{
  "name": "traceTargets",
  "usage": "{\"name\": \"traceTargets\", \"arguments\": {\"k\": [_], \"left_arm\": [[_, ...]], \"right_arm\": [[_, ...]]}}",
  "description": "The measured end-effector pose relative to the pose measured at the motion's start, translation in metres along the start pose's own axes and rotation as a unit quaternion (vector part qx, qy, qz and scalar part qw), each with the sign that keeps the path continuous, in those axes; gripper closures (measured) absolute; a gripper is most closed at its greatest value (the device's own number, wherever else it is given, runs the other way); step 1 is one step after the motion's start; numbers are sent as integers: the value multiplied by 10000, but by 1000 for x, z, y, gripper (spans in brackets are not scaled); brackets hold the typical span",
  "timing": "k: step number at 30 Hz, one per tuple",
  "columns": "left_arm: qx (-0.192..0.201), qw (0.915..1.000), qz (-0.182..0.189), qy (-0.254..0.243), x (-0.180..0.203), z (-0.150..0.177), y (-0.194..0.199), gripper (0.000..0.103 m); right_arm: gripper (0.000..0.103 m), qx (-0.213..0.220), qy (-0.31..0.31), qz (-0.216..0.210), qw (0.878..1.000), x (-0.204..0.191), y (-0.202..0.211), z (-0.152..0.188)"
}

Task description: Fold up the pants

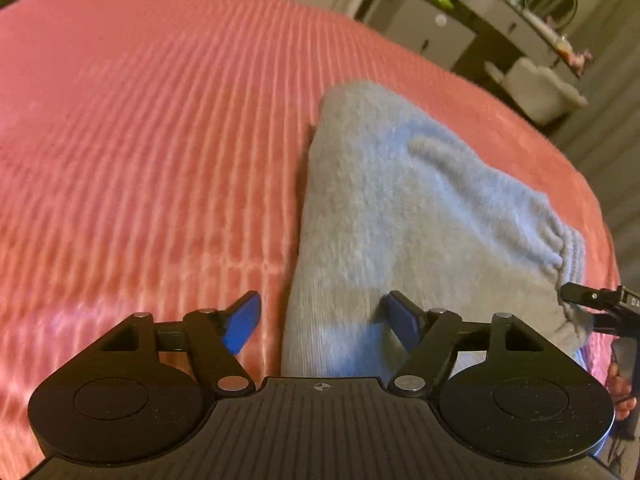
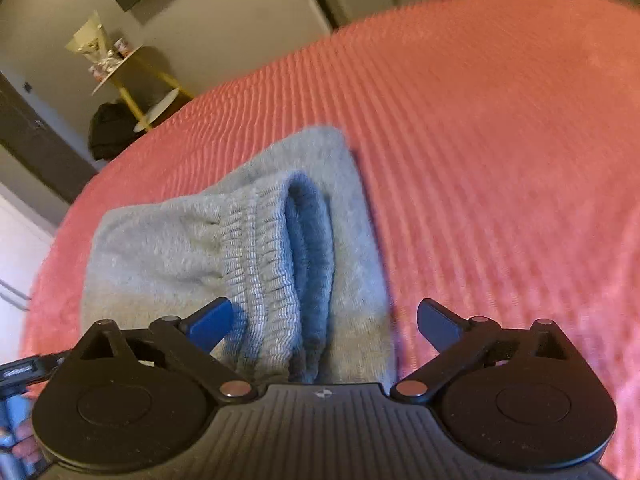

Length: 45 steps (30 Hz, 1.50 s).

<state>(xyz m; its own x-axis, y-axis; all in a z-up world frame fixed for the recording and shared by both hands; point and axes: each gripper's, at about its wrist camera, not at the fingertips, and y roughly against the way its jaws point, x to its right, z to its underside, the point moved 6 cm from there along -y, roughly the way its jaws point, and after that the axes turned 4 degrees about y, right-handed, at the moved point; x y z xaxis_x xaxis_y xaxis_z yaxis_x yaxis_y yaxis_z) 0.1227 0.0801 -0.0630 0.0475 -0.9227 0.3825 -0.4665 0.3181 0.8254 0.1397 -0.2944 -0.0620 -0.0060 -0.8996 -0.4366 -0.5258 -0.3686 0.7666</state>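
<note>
While both grippers hang over the bed, this much shows:

Pants: pale grey-blue pants [image 1: 404,216] lie folded into a thick bundle on the bed, near its edge.
Waistband: the ribbed elastic waistband [image 2: 260,264] lies on top of the bundle, running away from the right wrist camera; beside it the fabric curls into a darker blue hollow.
Bed: a pink ribbed cover [image 1: 140,140] spreads on all sides of the pants.
Left gripper: the left gripper [image 1: 322,322] points down at the near end of the bundle, jaws apart. One blue pad is over the pink cover, the other over the cloth. Neither pad presses the fabric, as far as can be seen.
Right gripper: the right gripper [image 2: 324,328] is spread wide over the waistband end, one pad above the cloth, the other above the cover just past the bundle's edge. Nothing is clamped.
Hands: fingers [image 1: 622,392] show at the right edge of the left view, beside the other gripper's tip.
Room: a dark dresser [image 1: 460,28] with small items stands past the bed; a yellow-legged side table [image 2: 132,80] stands by the wall.
</note>
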Motion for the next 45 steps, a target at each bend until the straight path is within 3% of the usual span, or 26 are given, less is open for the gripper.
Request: {"name": "traceTargets", "arguments": {"k": [3,7,8,11,12,13,15,16,18,20,21,22,24,25,26,28,29,33,37,39,42,43,45], "left_arm": [[-69,9993,283,-215,8,-10,-16,22],[-268,9949,964,-99,9,-24,-31,19],[-388,9919,1207,-22,10,-25,-36,12],[-569,9898,1271,-299,17,-27,-52,10],[-543,9895,1282,-375,19,-27,-54,10],[-508,9894,1289,-423,22,-28,-55,14],[-437,9898,1274,-470,26,-26,-51,25],[-414,9893,1302,-513,27,-25,-50,33],[-322,9879,1372,-655,28,-24,-49,34],[-344,9881,1299,-750,29,-26,-56,25],[-348,9882,1277,-766,34,-26,-59,21],[-375,9890,1245,-699,36,-28,-62,16],[-300,9921,1091,-546,42,-30,-64,14],[-217,9933,960,-613,46,-28,-64,20],[-135,9933,903,-709,50,-26,-61,34],[-31,9932,846,-799,57,-22,-52,49],[18,9935,783,-821,58,-22,-47,54],[220,9931,579,-991,73,-27,-29,62],[451,9927,833,-743,81,-50,-10,77],[543,9932,943,-404,83,-68,-4,76],[675,9945,783,153,74,-88,-6,54],[679,9955,577,324,69,-92,-9,48],[786,9957,135,480,58,-89,-8,47]], "right_arm": [[4,-385,-254,-553,9974,10,-24,-2],[4,-336,70,-852,9958,1,-34,-9],[4,-302,119,-895,9955,-1,-37,-11],[4,-184,192,-1145,9931,-8,-41,-15],[6,-154,130,-1214,9924,-7,-42,-18],[16,-131,113,-1229,9923,-7,-44,-20],[28,-79,132,-1315,9912,-6,-44,-22],[30,-64,87,-1360,9907,-2,-44,-22],[29,-50,101,-1413,9899,0,-42,-21],[18,-118,125,-1365,9905,-2,-45,-22],[4,-190,141,-1393,9900,-1,-45,-20],[4,-257,180,-1413,9895,-6,-48,-21],[4,-311,403,-1043,9932,-18,-56,-25],[4,-303,458,-938,9941,-21,-55,-24],[6,-257,441,-890,9947,-23,-54,-24],[29,-90,476,-655,9967,-26,-47,-21],[34,17,545,-640,9965,-27,-41,-19],[46,236,635,-640,9956,-42,-22,-14],[49,498,711,-803,9930,-63,0,-29],[49,682,714,-825,9917,-69,9,-44],[47,951,615,-849,9899,-70,18,-69],[40,980,579,-816,9901,-68,18,-77],[25,876,461,-382,9943,-58,16,-92]]}}
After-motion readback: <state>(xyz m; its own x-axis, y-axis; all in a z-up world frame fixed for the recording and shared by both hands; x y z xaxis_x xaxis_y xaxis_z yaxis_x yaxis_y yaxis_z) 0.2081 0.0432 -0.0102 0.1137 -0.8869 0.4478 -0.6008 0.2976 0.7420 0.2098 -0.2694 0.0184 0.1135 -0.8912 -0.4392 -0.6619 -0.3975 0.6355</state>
